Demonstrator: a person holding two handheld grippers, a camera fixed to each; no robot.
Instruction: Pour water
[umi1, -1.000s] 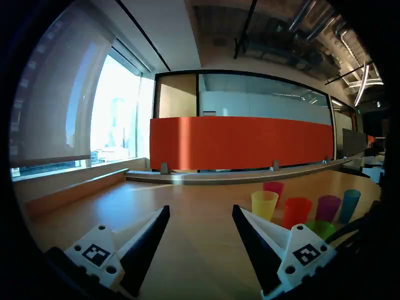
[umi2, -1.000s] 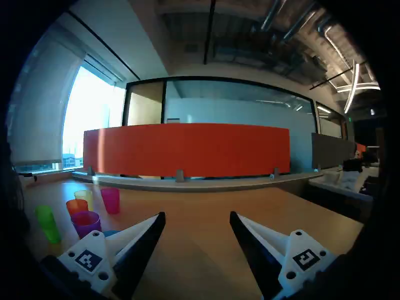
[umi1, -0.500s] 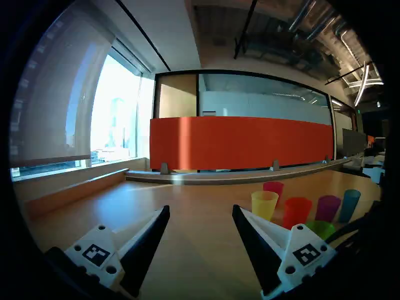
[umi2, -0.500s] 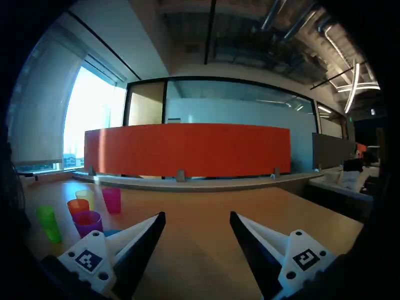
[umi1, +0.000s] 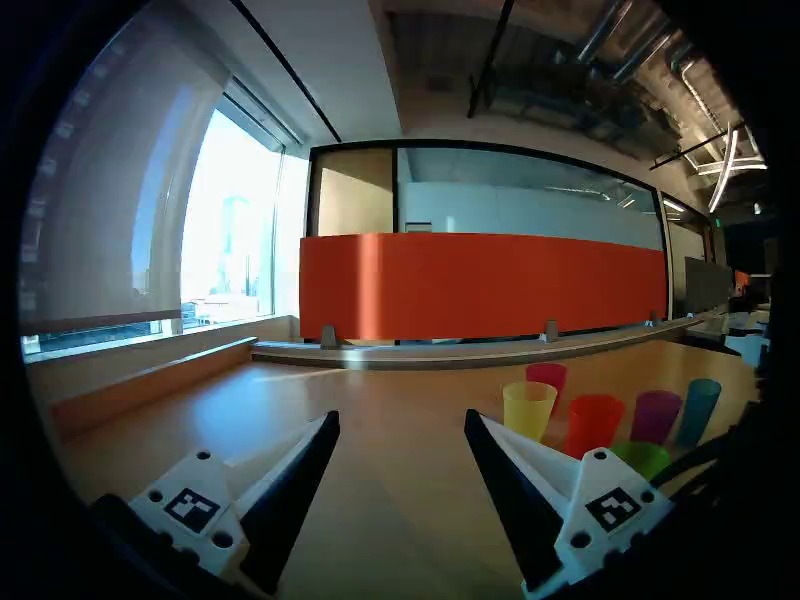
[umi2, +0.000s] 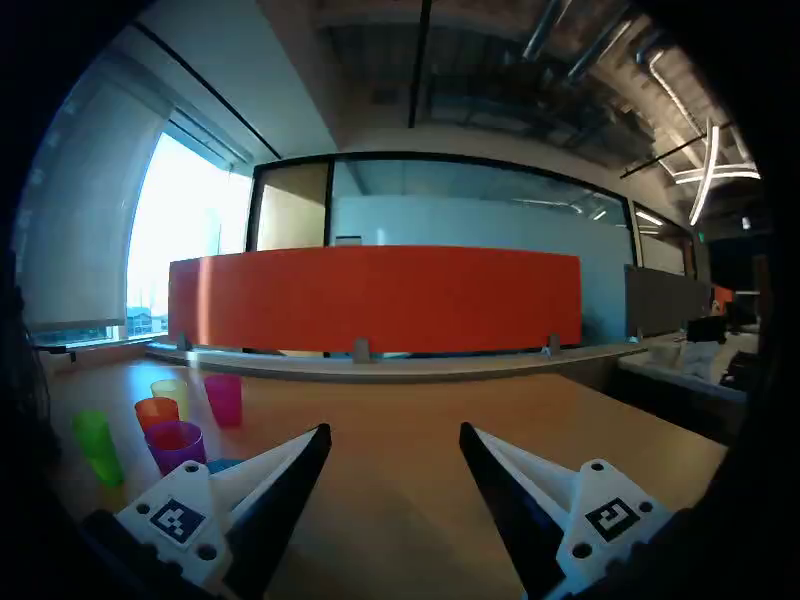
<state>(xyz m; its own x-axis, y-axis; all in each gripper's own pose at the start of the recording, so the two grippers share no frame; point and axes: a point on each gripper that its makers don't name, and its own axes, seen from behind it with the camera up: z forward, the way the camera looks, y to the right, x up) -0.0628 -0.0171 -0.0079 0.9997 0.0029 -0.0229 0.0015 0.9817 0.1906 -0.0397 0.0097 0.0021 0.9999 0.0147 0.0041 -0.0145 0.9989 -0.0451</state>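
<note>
We record the left tongs (umi1: 400, 415), fingers apart and holding nothing, over a wooden counter (umi1: 400, 530). The right tongs (umi2: 395, 430) are likewise apart and empty. Cups stand upright in a cluster on the counter: yellow cup (umi1: 528, 408), red cup (umi1: 593, 422), purple cup (umi1: 656, 415) and teal cup (umi1: 700, 408), just beyond the left tongs' right finger. An orange partition (umi1: 480, 285) stands behind.

We see daylight blowing out the window (umi1: 225, 250) at left in the 2 views, laying a warm sheen on the table (umi1: 400, 400). The ceiling (umi1: 560, 80) is dim. Lines bow toward the edges; focus looks sharp.
</note>
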